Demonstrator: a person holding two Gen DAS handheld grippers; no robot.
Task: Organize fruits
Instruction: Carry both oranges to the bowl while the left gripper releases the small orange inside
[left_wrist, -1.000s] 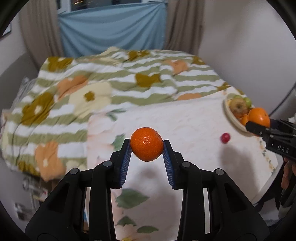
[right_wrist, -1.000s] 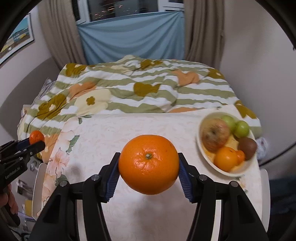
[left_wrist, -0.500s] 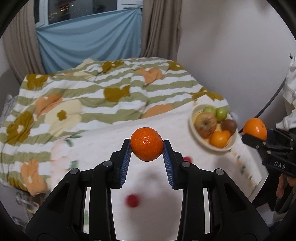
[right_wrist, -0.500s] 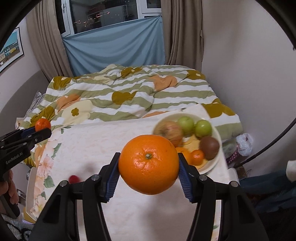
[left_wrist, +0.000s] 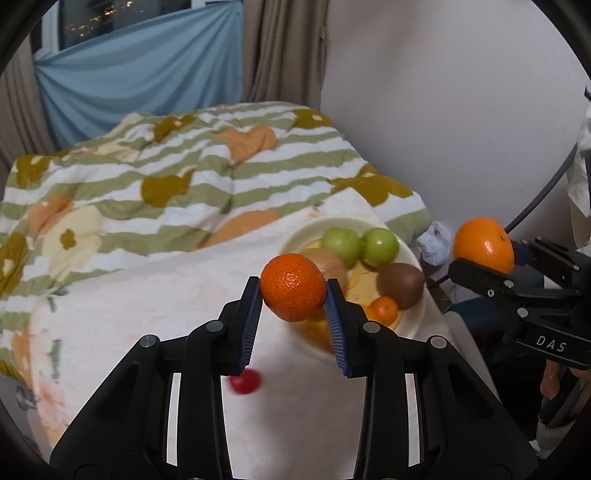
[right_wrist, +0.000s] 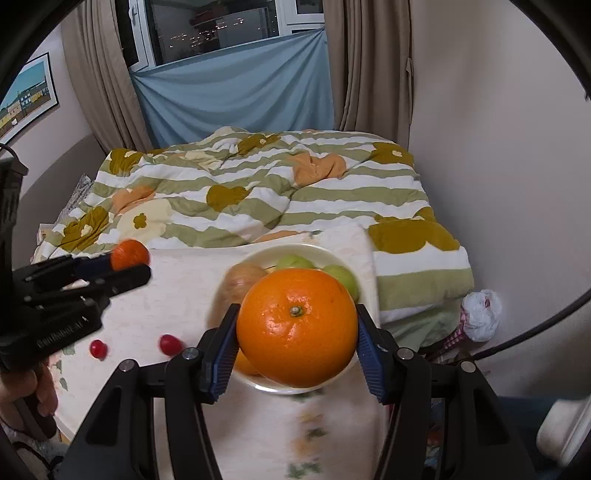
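Observation:
My left gripper (left_wrist: 293, 293) is shut on a small mandarin (left_wrist: 292, 286) and holds it above the table, just left of a white fruit bowl (left_wrist: 408, 325). The bowl holds two green fruits (left_wrist: 341, 242), an apple, a kiwi (left_wrist: 400, 284) and a small mandarin (left_wrist: 384, 308). My right gripper (right_wrist: 295, 326) is shut on a large orange (right_wrist: 295, 326) in the air over the near rim of the bowl (right_wrist: 266, 254). It also shows at the right in the left wrist view (left_wrist: 484, 249). Two red cherry tomatoes (right_wrist: 98, 349) (right_wrist: 170, 344) lie on the table.
The table has a floral cloth (left_wrist: 147, 306) and stands against a bed with a striped flowered duvet (right_wrist: 258, 192). A white wall (left_wrist: 443, 110) is on the right. A white plastic bag (right_wrist: 480, 314) lies on the floor beyond the table's right edge.
Both grippers have swung to the right toward the bowl with their fruit still held. The bowl now sits right behind each held fruit.

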